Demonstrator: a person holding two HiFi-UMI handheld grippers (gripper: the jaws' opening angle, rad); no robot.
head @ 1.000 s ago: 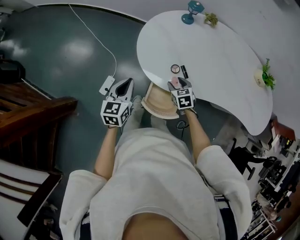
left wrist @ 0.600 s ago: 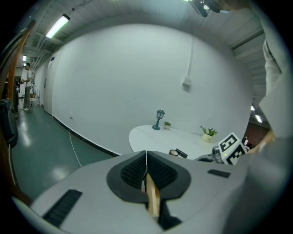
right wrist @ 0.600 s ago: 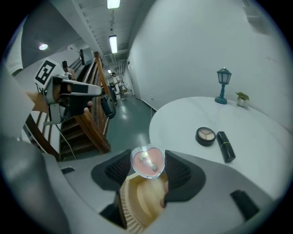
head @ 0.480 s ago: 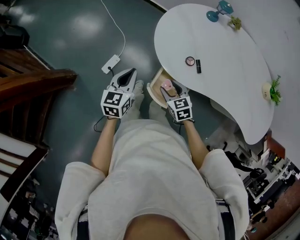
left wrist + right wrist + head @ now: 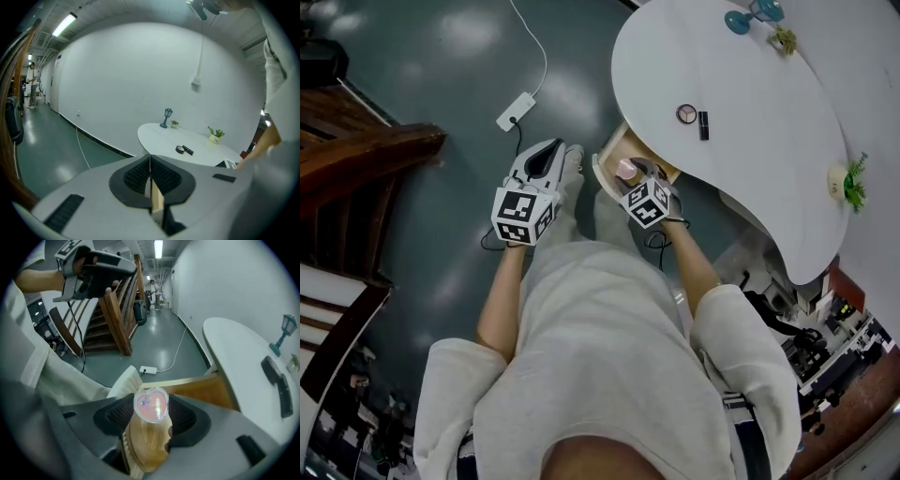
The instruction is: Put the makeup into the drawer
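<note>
A pink heart-shaped makeup compact [image 5: 151,405] sits between the pads of my right gripper [image 5: 152,414], which is shut on it. In the head view this right gripper [image 5: 630,174] points steeply down over the open wooden drawer [image 5: 610,150] under the table's edge, the heart-shaped compact [image 5: 625,169] at its tip. The drawer's wooden wall [image 5: 199,386] shows just behind the jaws. My left gripper [image 5: 544,161] hangs left of the drawer over the floor, shut and empty. On the white table [image 5: 750,84] lie a round compact [image 5: 686,113] and a black lipstick [image 5: 704,125].
A blue lamp [image 5: 742,18] and a small plant [image 5: 785,38] stand at the table's far end, a potted plant [image 5: 847,180] at its right edge. A power strip [image 5: 517,111] with its cable lies on the floor. Wooden stairs [image 5: 356,159] rise on the left.
My right gripper has come off the table's edge and sunk over the open drawer, rolling as it went, with the heart-shaped compact still in it. The left gripper drifted a little lower.
</note>
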